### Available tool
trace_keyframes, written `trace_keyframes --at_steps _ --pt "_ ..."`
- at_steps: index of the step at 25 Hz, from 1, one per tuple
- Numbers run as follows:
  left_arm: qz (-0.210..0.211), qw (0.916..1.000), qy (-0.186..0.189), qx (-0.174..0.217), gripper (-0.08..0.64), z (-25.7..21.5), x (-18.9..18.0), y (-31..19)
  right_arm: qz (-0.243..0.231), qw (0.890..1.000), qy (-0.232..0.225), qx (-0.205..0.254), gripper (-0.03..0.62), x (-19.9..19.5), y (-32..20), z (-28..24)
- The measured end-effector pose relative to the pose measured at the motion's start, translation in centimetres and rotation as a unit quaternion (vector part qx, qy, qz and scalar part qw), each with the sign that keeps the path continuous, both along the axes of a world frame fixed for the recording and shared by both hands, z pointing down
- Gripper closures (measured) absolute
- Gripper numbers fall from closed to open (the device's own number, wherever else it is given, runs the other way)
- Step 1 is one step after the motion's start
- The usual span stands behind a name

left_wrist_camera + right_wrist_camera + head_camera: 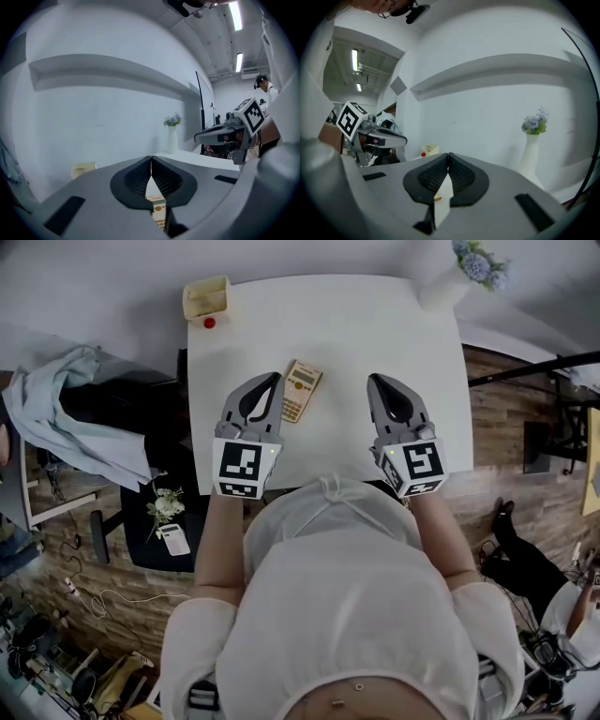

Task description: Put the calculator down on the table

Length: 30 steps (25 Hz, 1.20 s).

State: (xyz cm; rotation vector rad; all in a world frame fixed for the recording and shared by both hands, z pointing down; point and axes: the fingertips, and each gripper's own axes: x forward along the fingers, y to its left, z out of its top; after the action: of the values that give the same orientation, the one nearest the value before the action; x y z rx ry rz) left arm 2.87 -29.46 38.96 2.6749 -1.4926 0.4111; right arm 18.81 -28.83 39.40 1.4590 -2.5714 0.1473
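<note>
The tan calculator lies flat on the white table, a little left of its middle. My left gripper hovers just left of it, jaws shut with nothing between them. In the left gripper view the tips meet, and the calculator shows on the table below them. My right gripper is held over the table to the right, well apart from the calculator, also shut and empty; its pads touch in the right gripper view.
A beige box and a small red object sit at the table's far left corner. A white vase of flowers stands at the far right corner. A dark chair with a pale cloth is to the left.
</note>
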Motion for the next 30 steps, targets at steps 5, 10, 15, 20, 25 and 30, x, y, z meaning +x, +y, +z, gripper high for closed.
trace_keyframes --at_steps 5,10,15,20,25,30 --pt "0.028 0.9978 0.021 0.057 0.537 -4.7 -1.1 1.7 -0.004 0.999 -0.018 0.029 0.588 -0.5 0.7 -2.5" --pt "0.020 0.9953 0.050 0.081 0.538 -7.3 -2.8 2.9 -0.011 0.999 0.006 0.053 0.588 -1.3 0.9 -3.9" --pt "0.011 0.9939 0.059 0.093 0.541 -7.8 -3.3 3.0 -0.018 0.998 0.015 0.059 0.588 -1.9 1.2 -4.2" --pt "0.011 0.9938 0.074 0.082 0.541 -7.9 -3.0 2.8 -0.016 0.998 0.012 0.056 0.589 -1.5 1.0 -4.4" --pt "0.012 0.9948 0.071 0.072 0.541 -7.3 -2.9 2.8 -0.023 0.998 0.011 0.049 0.589 -1.7 1.0 -4.1" --pt "0.015 0.9967 0.053 0.059 0.541 -6.4 -2.7 2.9 -0.025 0.999 0.007 0.044 0.589 -2.0 1.2 -3.7"
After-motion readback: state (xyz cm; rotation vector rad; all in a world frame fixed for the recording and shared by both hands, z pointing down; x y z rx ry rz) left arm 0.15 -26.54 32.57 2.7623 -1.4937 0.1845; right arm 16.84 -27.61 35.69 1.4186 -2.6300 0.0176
